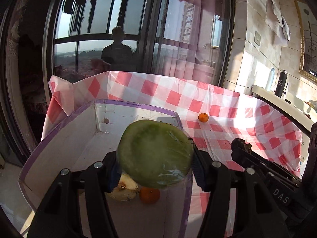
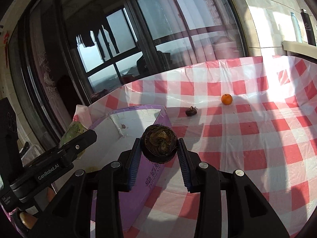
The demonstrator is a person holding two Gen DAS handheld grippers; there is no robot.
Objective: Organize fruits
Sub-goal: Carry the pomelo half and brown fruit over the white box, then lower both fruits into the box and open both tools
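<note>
My left gripper (image 1: 154, 158) is shut on a green melon slice wrapped in film (image 1: 154, 152) and holds it over the white box with purple edges (image 1: 59, 134). Inside the box lie a pale apple piece (image 1: 124, 190) and an orange (image 1: 149, 195). My right gripper (image 2: 159, 148) is shut on a dark brown round fruit (image 2: 158, 142) and holds it just above the box's right wall (image 2: 150, 178). Another small orange (image 2: 226, 99) and a small dark brown fruit (image 2: 191, 111) lie on the checked cloth. The right gripper also shows in the left wrist view (image 1: 240, 144).
A red and white checked plastic cloth (image 2: 247, 148) covers the table and stands up along its far edge. A large window is behind it. Bottles (image 1: 280, 83) stand on a ledge at the right. The left gripper (image 2: 79, 138) reaches in from the left in the right wrist view.
</note>
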